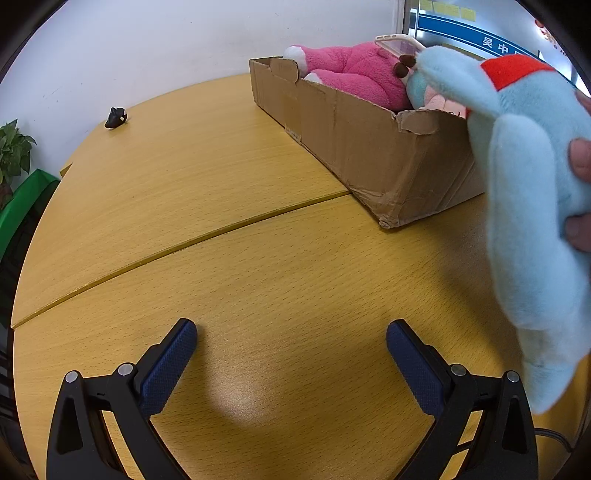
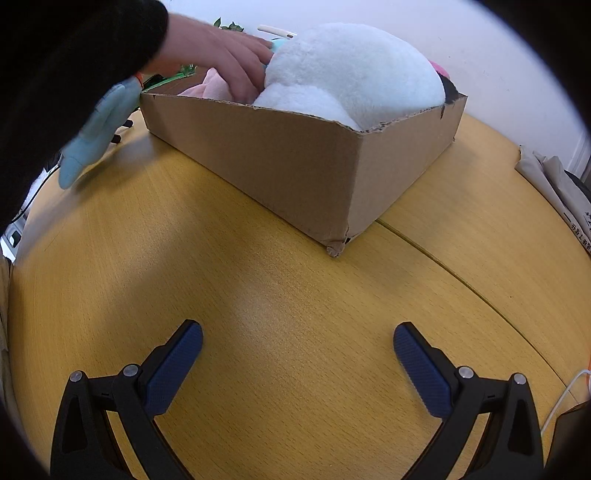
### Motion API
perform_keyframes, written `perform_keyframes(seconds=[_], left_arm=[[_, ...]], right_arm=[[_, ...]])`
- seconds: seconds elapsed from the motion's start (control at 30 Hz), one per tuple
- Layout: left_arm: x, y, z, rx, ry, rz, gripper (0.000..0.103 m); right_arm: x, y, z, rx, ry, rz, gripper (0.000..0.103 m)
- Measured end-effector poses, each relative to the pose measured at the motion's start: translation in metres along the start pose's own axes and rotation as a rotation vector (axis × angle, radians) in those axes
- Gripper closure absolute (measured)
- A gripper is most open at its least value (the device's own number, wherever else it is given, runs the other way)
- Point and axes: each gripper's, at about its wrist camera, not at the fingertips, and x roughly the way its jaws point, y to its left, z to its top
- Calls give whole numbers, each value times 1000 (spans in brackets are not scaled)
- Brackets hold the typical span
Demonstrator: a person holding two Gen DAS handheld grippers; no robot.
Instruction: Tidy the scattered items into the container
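The left gripper (image 1: 291,345) and right gripper (image 2: 298,345) hover spread wide and empty over the table (image 2: 277,302). Ahead stands the cardboard box (image 2: 295,162), holding a pink plush (image 1: 351,72) and a white plush (image 2: 351,70). A bare hand (image 2: 221,55) reaches in; a blue plush (image 1: 532,206) hangs over the box edge. A blue sign (image 1: 476,35) reads "吴中".

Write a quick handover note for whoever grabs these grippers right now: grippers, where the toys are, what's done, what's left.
Left gripper and right gripper: both open, empty, over bare table.
Cardboard box already holds the pink plush, white plush and a phone.
A bare hand reaches into the box; the light blue plush is hand-held at its edge.
Left: small black toy at the far table edge.
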Motion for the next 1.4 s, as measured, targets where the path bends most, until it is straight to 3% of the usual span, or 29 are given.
perform_keyframes(seconds=[1.4], left_arm=[[-2, 2, -3, 8, -4, -5, 0]], right_arm=[[1, -3, 1, 0, 1, -2, 0]])
